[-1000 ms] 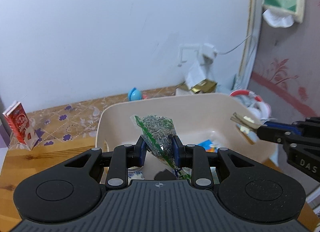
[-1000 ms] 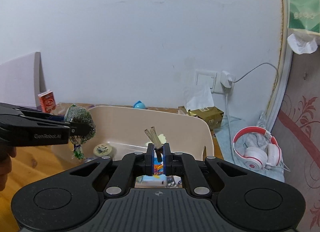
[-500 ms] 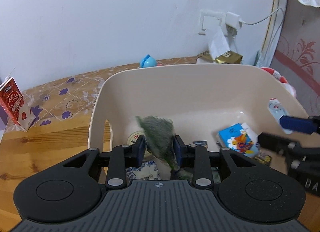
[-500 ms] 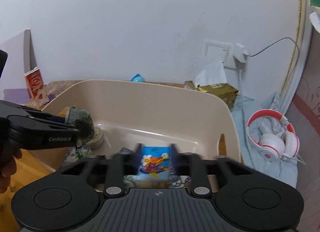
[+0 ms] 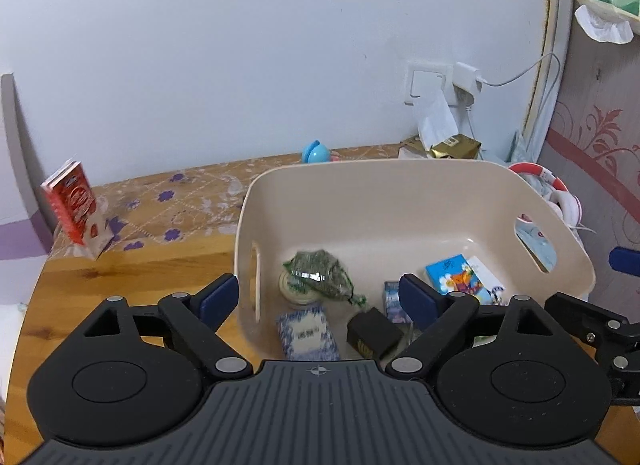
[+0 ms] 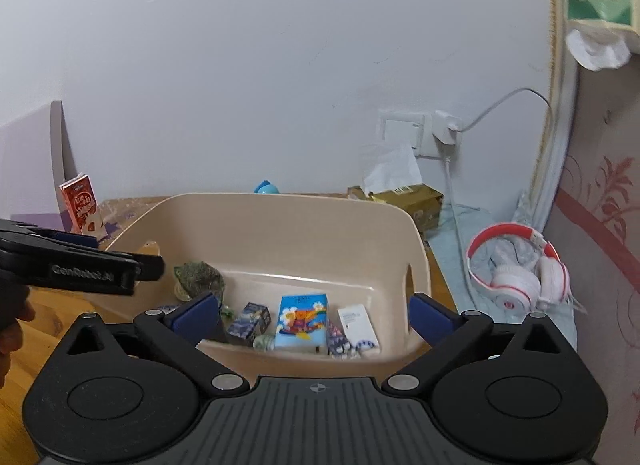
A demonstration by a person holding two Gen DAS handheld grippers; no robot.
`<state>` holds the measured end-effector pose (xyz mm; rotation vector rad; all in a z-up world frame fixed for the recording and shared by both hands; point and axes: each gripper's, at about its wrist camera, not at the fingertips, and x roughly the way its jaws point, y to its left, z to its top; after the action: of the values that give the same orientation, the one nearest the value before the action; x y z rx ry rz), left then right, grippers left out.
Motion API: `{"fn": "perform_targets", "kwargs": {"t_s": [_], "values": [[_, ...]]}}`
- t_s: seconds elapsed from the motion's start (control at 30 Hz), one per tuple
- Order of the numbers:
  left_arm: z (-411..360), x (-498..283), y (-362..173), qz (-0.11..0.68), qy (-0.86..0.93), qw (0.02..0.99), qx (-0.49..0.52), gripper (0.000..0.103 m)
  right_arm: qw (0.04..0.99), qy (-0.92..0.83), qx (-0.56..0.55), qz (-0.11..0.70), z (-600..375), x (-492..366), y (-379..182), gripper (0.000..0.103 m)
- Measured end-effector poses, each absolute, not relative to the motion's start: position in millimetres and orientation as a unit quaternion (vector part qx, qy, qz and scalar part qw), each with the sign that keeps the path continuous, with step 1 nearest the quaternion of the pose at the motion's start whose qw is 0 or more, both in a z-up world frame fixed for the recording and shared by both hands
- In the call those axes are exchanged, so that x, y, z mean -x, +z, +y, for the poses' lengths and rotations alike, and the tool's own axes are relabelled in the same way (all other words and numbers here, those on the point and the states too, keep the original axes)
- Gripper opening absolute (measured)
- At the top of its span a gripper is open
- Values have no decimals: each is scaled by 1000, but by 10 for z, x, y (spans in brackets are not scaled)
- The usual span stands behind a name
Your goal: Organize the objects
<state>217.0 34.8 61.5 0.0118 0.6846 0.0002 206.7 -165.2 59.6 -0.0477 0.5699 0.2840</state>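
A beige plastic bin stands on the wooden table. The green packet of dried bits lies inside it on a round tin. A blue cartoon box, a blue patterned pack, a black box and a white box also lie in the bin. My left gripper is open and empty over the bin's near edge. My right gripper is open and empty over the bin's near wall.
A red carton stands at the table's back left. A blue toy and a gold tissue box sit behind the bin. Red-and-white headphones lie to the right. A wall socket with a charger is behind.
Both grippers opened. The green packet dropped from the left gripper into the bin. The small clip the right gripper held is gone from its fingers.
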Motion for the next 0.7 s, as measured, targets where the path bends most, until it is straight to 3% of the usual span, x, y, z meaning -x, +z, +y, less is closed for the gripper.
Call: {"fn": "perform_targets", "kwargs": {"t_s": [0.7], "values": [[391,-861,530,332,18,943,-7,89,936,142,24,320,-1927,-1026,436,103]]}}
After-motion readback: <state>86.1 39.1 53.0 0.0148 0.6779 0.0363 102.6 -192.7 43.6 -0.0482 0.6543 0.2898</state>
